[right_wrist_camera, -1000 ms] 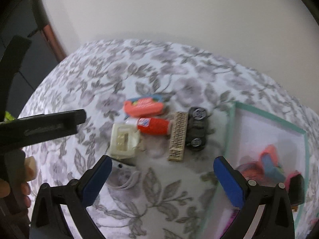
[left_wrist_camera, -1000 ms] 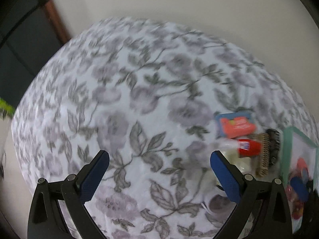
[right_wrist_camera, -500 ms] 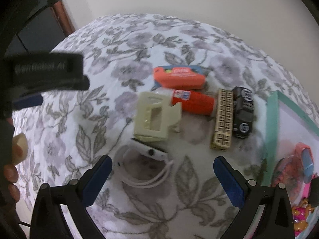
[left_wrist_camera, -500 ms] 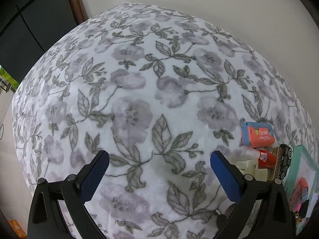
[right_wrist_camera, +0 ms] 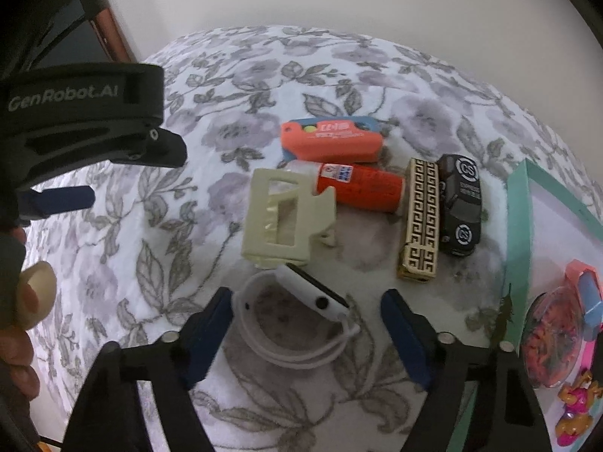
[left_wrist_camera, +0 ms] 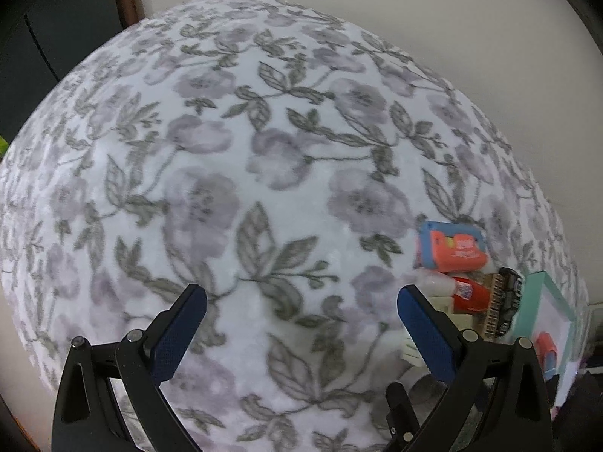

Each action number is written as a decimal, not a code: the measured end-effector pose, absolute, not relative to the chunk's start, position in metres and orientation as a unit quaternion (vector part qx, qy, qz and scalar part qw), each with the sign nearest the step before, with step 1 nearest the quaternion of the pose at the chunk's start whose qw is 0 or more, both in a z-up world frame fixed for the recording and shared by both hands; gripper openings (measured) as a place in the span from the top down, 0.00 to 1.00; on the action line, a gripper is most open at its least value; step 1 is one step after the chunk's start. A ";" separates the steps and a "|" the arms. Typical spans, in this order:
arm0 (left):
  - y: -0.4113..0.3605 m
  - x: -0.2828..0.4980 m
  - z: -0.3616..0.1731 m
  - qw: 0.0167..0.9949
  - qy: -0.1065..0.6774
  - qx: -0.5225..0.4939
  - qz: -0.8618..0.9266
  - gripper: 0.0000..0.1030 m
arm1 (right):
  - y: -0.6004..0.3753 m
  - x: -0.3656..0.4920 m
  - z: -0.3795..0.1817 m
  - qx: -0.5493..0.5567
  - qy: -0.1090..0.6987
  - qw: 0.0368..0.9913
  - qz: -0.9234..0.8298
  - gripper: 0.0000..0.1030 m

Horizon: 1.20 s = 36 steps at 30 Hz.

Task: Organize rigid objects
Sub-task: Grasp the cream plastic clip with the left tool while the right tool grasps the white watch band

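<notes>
In the right wrist view a white smartwatch [right_wrist_camera: 301, 312] lies on the floral cloth between the open fingers of my right gripper [right_wrist_camera: 305, 301]. Behind it lie a cream hair claw [right_wrist_camera: 288, 218], a red glue bottle [right_wrist_camera: 361, 186], an orange-and-blue case [right_wrist_camera: 331, 141], a gold patterned bar [right_wrist_camera: 420, 222] and a black toy car [right_wrist_camera: 461, 203]. My left gripper [left_wrist_camera: 301, 297] is open and empty over bare cloth, left of the same pile: the case [left_wrist_camera: 450, 246], the bottle [left_wrist_camera: 465, 293].
A teal-rimmed white tray [right_wrist_camera: 518, 226] at the right holds pink, orange and blue small items; it also shows in the left wrist view [left_wrist_camera: 542, 290]. The left gripper's body [right_wrist_camera: 83, 113] and the hand holding it fill the left side. A wall stands behind the table.
My right gripper has moved forward and down, so the white smartwatch now sits between its fingers. My left gripper's view has swung a little back to the left; it stays open.
</notes>
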<state>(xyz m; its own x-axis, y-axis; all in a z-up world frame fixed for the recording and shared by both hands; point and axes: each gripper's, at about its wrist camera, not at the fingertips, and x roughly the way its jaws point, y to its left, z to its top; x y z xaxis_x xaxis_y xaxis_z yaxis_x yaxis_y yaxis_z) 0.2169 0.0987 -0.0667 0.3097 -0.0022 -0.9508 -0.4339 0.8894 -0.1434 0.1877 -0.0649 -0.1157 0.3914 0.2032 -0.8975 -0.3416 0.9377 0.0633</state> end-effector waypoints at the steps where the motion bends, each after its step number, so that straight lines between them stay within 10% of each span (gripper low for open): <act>1: 0.098 0.218 -0.067 0.786 0.571 -0.196 0.132 0.02 | -0.066 0.188 -0.115 -0.063 0.528 0.831 0.165 0.27; 10: 0.069 0.228 -0.069 0.786 0.579 -0.199 0.082 0.02 | -0.081 0.192 -0.113 -0.041 0.539 0.824 0.170 0.41; 36: -0.007 0.250 -0.099 0.788 0.605 -0.113 0.019 0.03 | -0.123 0.201 -0.114 -0.020 0.564 0.810 0.157 0.42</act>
<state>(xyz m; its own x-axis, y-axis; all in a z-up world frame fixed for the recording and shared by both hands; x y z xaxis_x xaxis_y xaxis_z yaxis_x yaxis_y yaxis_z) 0.2502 -0.0065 -0.0990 0.2663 -0.1074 -0.9579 -0.1673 0.9735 -0.1557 0.2010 -0.1233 -0.1139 0.3136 0.2318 -0.9208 -0.2779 0.9497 0.1444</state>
